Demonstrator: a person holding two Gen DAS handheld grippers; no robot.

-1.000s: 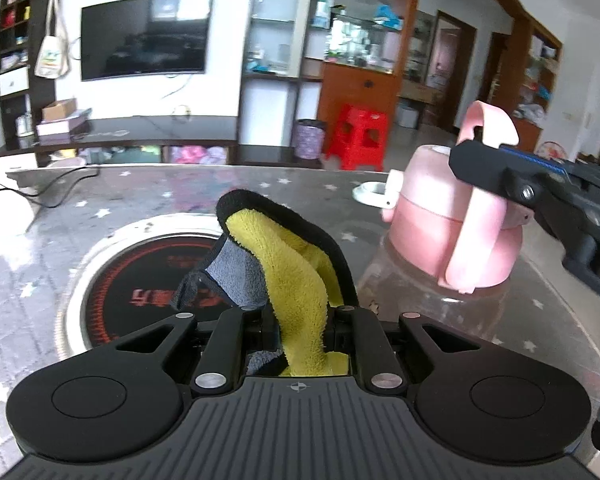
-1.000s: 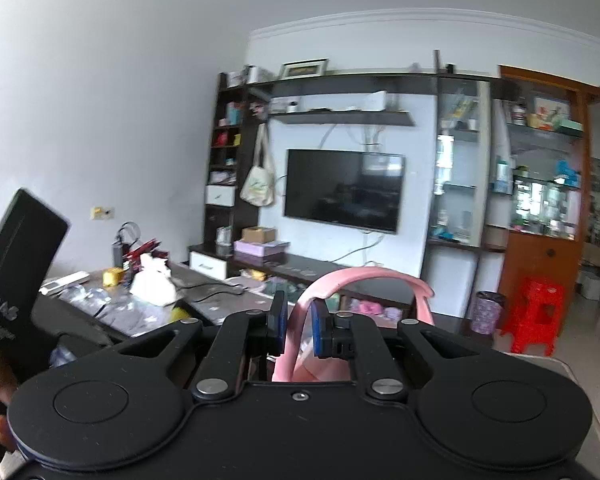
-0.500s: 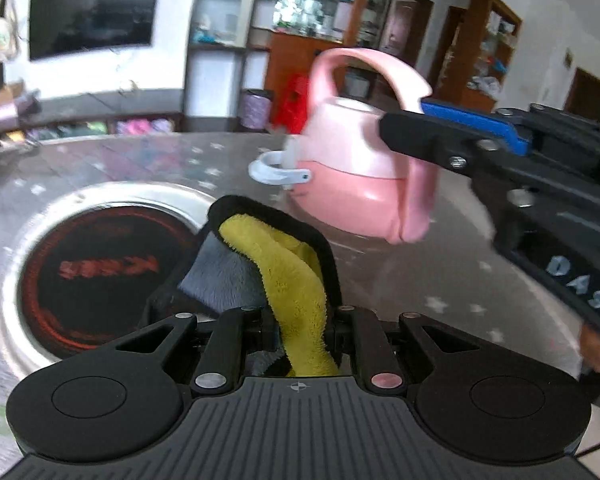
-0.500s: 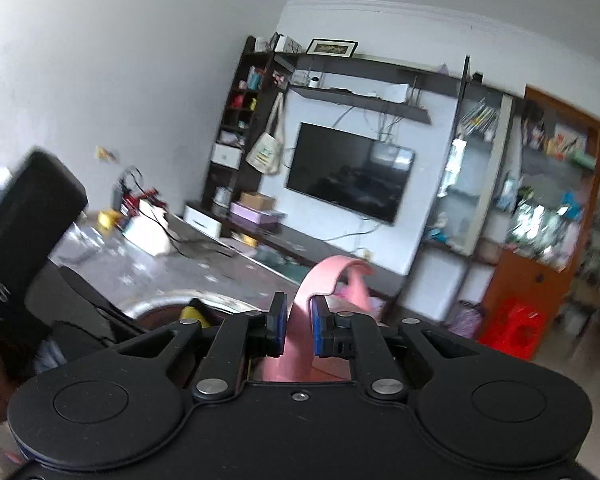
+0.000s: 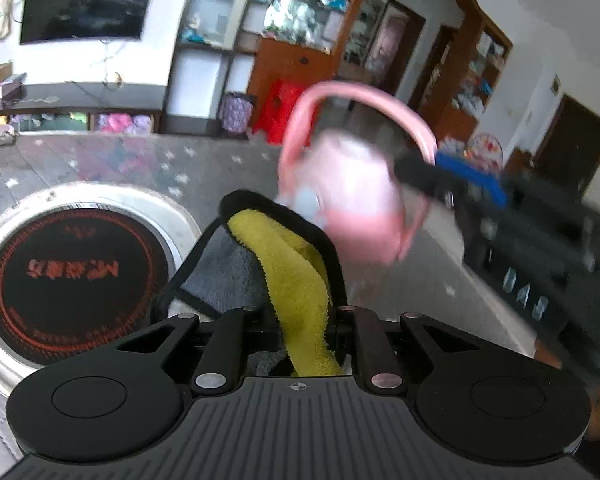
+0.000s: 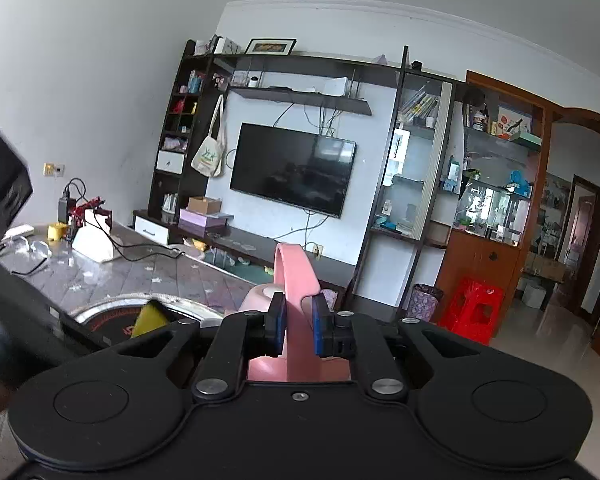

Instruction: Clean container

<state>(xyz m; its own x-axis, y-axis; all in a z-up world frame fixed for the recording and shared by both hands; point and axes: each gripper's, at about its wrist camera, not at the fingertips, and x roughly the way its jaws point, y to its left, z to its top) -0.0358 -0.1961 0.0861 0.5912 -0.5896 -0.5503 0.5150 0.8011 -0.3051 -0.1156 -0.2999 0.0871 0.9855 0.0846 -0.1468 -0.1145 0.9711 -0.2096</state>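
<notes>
My left gripper (image 5: 296, 312) is shut on a folded cloth (image 5: 288, 276), yellow and grey with a black edge, which sticks up between its fingers. A pink container (image 5: 352, 208) with an arched pink handle hangs blurred just beyond and right of the cloth, above the table. My right gripper (image 6: 298, 324) is shut on that pink handle (image 6: 294, 280); the container's body (image 6: 260, 296) shows just below and beyond its blue-padded fingers. In the left wrist view the right gripper (image 5: 452, 178) reaches in from the right. Whether cloth and container touch I cannot tell.
A round induction hob (image 5: 72, 276) with a steel rim is set in the grey star-patterned table (image 5: 112, 156), left of the cloth. Cables, a white box and small items lie at the table's far left (image 6: 92, 244). A TV wall, shelves and a red stool stand behind.
The pink container, held by its handle, has moved left across the table toward the cloth and is lifted and blurred in motion. The left gripper keeps the cloth.
</notes>
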